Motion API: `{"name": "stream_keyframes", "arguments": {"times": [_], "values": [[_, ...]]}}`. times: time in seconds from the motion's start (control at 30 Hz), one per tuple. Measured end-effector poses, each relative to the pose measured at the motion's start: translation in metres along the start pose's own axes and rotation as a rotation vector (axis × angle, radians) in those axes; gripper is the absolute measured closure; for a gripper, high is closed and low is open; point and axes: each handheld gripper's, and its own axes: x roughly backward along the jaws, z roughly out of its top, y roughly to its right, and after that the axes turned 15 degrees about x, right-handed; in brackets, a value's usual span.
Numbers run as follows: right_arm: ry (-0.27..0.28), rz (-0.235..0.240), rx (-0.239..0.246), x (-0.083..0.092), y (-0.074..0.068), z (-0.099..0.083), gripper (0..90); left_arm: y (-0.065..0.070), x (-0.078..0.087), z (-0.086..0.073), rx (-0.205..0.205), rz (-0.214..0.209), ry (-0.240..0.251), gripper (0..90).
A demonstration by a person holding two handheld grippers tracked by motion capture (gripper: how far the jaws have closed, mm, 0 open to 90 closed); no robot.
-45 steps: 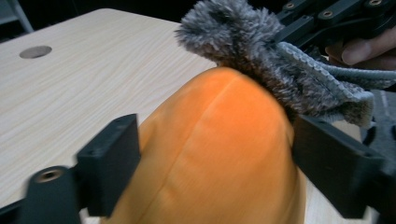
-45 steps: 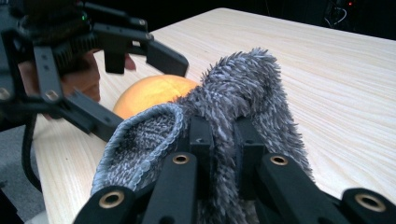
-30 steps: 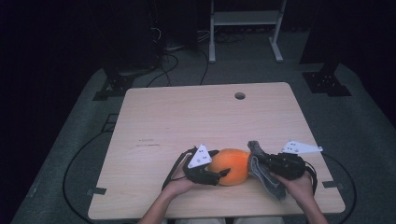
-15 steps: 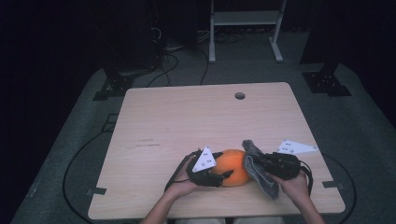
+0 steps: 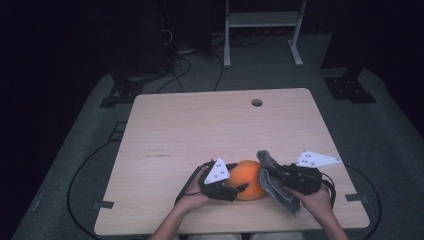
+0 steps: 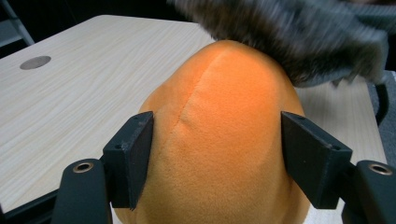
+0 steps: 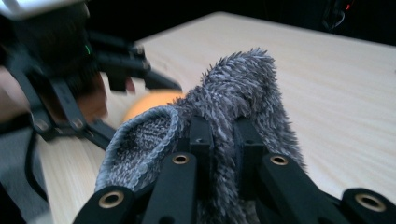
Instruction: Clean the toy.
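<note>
Your left gripper (image 6: 217,154) has the orange plush ball (image 6: 224,140) between its jaws, which have just been opening a touch; the left pad (image 6: 133,156) lies against the fleece, the right pad (image 6: 310,154) seems to, though that edge is hard to read. The ball sits at the near edge of the wooden table (image 5: 200,130). It looks light and squashy, with a napped surface that should not slip, so hold it across its widest part. Just right of the ball, your right gripper (image 7: 223,140) is pressed tight on a fluffy grey cloth (image 7: 243,79), soft and limp, draping over the ball's top. No containers stand beyond the ball.
</note>
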Motion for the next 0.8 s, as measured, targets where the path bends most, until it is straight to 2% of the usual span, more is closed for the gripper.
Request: {"name": "stream_keyframes", "arguments": {"times": [0.07,0.17,0.23,0.33,0.37,0.43,0.5,0.53,0.57,0.63,0.7,0.8], "values": [[0.002,0.004,-0.03,-0.004,0.006,-0.01,80.2,0.0,0.0,0.0,0.003,0.002,0.005,29.1],[-0.037,-0.048,-0.081,0.002,0.018,-0.02,80.3,0.002,-0.002,0.001,0.0,0.011,0.01,29.0],[-0.029,-0.065,-0.085,0.011,0.019,-0.018,80.3,0.002,-0.002,0.002,-0.004,0.021,0.01,28.9],[0.021,-0.039,-0.058,0.015,0.01,-0.004,80.2,0.004,-0.004,0.002,-0.005,0.028,0.012,28.8],[0.031,-0.019,-0.03,0.012,0.004,0.003,80.3,0.004,-0.004,0.003,-0.003,0.029,0.013,28.7],[0.019,0.0,0.006,0.004,-0.005,0.01,80.2,0.006,-0.004,0.003,-0.005,0.031,0.011,28.2],[-0.011,0.006,0.016,-0.004,-0.007,0.01,80.2,0.007,-0.003,0.003,-0.012,0.018,0.004,27.6],[-0.017,0.016,0.0,-0.007,-0.005,0.005,80.2,0.007,-0.002,0.003,-0.011,0.007,0.004,26.9],[-0.014,0.026,-0.015,-0.007,-0.003,0.001,80.2,0.006,0.0,0.004,-0.012,-0.022,0.008,26.2],[-0.012,0.051,-0.045,-0.003,0.004,-0.006,80.2,0.005,0.003,0.006,-0.016,-0.053,0.026,24.7],[-0.015,0.069,-0.058,0.001,0.007,-0.01,80.2,0.0,0.004,0.007,0.005,-0.079,0.026,21.7],[-0.016,0.089,-0.069,0.004,0.011,-0.014,80.2,-0.006,0.001,0.007,0.055,-0.064,0.0,13.6]]}}
